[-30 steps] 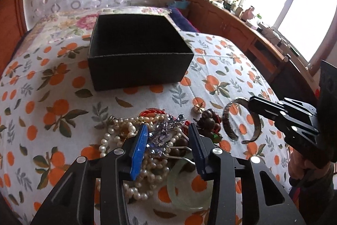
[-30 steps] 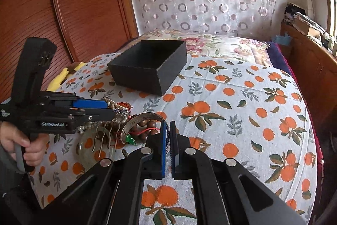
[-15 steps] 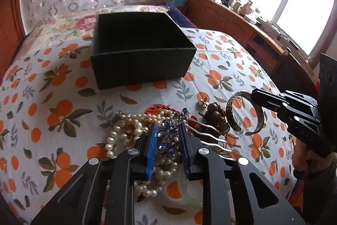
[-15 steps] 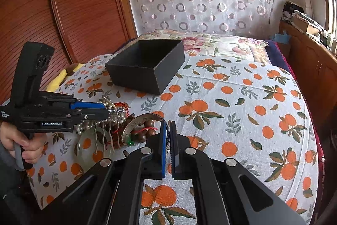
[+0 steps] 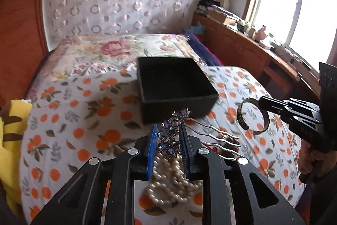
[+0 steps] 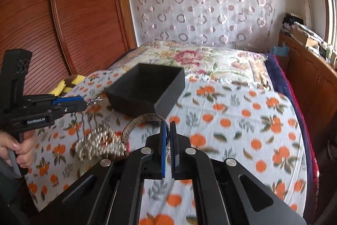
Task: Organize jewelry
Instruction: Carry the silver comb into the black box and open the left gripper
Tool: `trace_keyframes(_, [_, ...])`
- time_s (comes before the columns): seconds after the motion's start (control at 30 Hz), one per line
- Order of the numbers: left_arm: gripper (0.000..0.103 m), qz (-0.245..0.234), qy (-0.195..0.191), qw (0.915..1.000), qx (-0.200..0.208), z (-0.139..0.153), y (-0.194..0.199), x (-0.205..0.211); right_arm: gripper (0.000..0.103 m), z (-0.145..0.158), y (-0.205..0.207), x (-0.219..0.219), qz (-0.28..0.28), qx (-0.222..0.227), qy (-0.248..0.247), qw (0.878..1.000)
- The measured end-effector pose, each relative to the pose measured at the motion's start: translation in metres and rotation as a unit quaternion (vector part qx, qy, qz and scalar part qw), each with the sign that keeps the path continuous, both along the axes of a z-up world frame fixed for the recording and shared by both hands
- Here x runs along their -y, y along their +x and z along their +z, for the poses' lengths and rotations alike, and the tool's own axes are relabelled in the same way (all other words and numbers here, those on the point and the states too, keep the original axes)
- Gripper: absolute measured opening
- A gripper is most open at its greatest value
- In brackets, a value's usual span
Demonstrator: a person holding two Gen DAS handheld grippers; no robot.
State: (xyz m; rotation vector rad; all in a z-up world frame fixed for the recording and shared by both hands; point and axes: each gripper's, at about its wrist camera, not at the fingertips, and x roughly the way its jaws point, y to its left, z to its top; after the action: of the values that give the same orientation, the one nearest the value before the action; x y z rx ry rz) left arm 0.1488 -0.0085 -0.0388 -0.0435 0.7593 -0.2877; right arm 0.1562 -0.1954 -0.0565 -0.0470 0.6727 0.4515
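Since a second ago both grippers have risen off the jewelry heap. Left gripper (image 5: pixel 168 140): jaws have just been closing, now pinched on the blue jewelled hair comb (image 5: pixel 171 134), prongs trailing right, clear of the pearl strand (image 5: pixel 168 185) below. Right gripper (image 6: pixel 168 138): jaws clamped tight on the silver cuff bangle (image 6: pixel 137 121), held above the orange-print bedspread (image 6: pixel 242 123). Black box (image 6: pixel 147 92) sits open beyond, apparently empty. Step in hand: carry phase. Next, probably: bring each piece over the box, lower, release, minding tangled prongs.
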Motion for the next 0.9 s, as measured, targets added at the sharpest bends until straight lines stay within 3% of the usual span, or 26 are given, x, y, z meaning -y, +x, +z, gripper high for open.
trace_keyframes(0.53, [0.019, 0.052, 0.013, 0.9983, 0.026, 0.021, 0.028, -0.027, 0.004, 0.011, 0.089, -0.059, 0.005, 0.006, -0.018, 1.0])
trace_keyframes(0.7, [0.019, 0.058, 0.011, 0.9979, 0.026, 0.023, 0.038, -0.028, 0.006, 0.002, 0.1, -0.07, 0.024, -0.014, -0.018, 0.999])
trace_keyframes(0.8, [0.019, 0.062, 0.013, 0.9977, 0.024, 0.023, 0.047, -0.027, 0.016, -0.001, 0.099, -0.065, 0.019, -0.015, -0.013, 1.0])
trace_keyframes(0.9, [0.019, 0.063, 0.018, 0.9976, 0.021, 0.022, 0.056, -0.022, 0.016, 0.001, 0.096, -0.053, 0.009, -0.012, -0.009, 1.0])
